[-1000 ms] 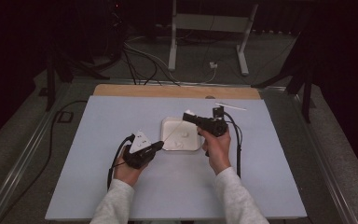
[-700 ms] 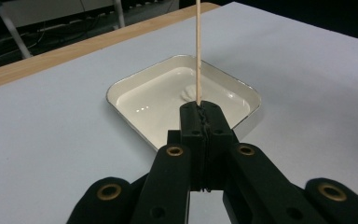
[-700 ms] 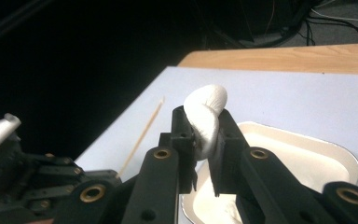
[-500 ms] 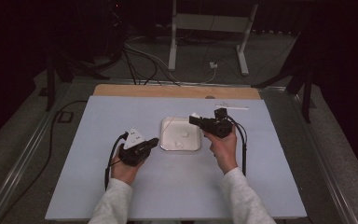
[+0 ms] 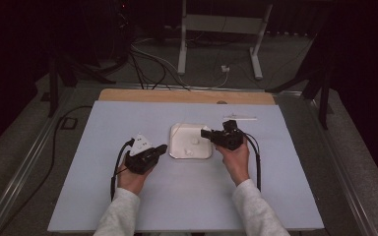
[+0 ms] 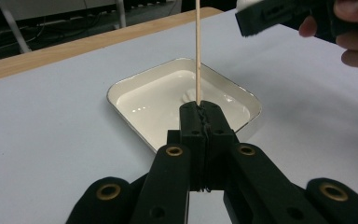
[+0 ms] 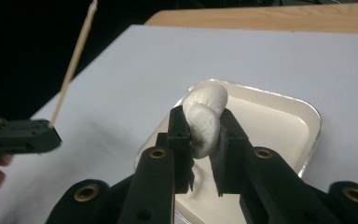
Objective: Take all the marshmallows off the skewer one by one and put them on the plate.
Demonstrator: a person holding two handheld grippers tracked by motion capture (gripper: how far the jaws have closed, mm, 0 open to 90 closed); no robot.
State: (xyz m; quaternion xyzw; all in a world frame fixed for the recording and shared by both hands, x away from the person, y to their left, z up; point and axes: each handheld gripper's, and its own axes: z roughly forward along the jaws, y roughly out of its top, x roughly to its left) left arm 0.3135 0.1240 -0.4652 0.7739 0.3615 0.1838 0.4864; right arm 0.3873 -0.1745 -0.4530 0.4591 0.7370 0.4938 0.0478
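Tray [image 5: 177, 147] between both grippers

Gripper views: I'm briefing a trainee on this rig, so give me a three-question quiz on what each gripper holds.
1. True or false: the left gripper is shut on a thin wooden skewer.
2. What does the right gripper hold: A) a marshmallow, B) a spoon, C) nothing?
3. Fill in: both grippers point toward the white ___.

Key: 1 true; 2 A; 3 tray.
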